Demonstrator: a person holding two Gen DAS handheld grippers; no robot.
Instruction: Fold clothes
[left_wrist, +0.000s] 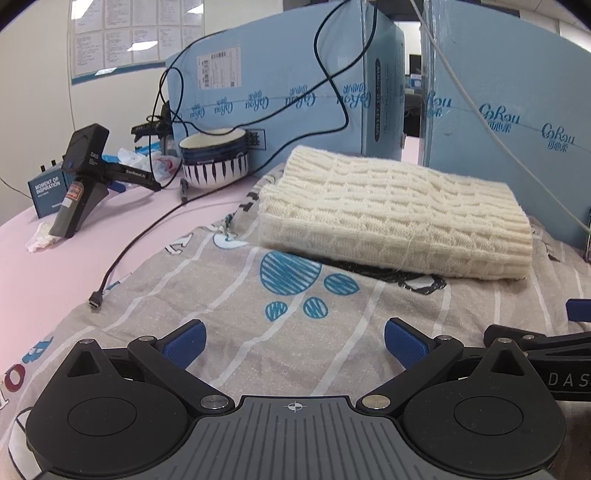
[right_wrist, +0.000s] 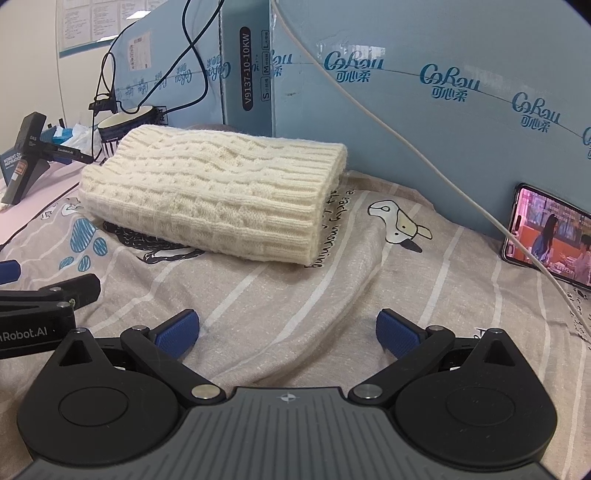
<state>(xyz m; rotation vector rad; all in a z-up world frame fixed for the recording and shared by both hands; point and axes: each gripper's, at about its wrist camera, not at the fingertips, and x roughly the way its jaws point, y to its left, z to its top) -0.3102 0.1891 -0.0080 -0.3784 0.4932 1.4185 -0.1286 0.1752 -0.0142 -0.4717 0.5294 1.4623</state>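
A cream cable-knit sweater (left_wrist: 399, 210) (right_wrist: 218, 195) lies folded into a thick rectangle on a grey patterned sheet (left_wrist: 221, 302) (right_wrist: 332, 280). My left gripper (left_wrist: 295, 343) is open just above the sheet, short of the sweater's near edge, nothing between its blue pads. In the right wrist view my right gripper (right_wrist: 286, 332) is also open, low over the sheet in front of the sweater's right end. Each gripper's black arm shows at the edge of the other's view.
Blue cardboard boxes (left_wrist: 295, 74) (right_wrist: 443, 110) wall the back. A phone (right_wrist: 546, 236) leans against the right box, playing video. Stacked bowls (left_wrist: 214, 158), a spare gripper on a stand (left_wrist: 85, 177), tissues and a loose black cable (left_wrist: 122, 258) lie left on the pink table.
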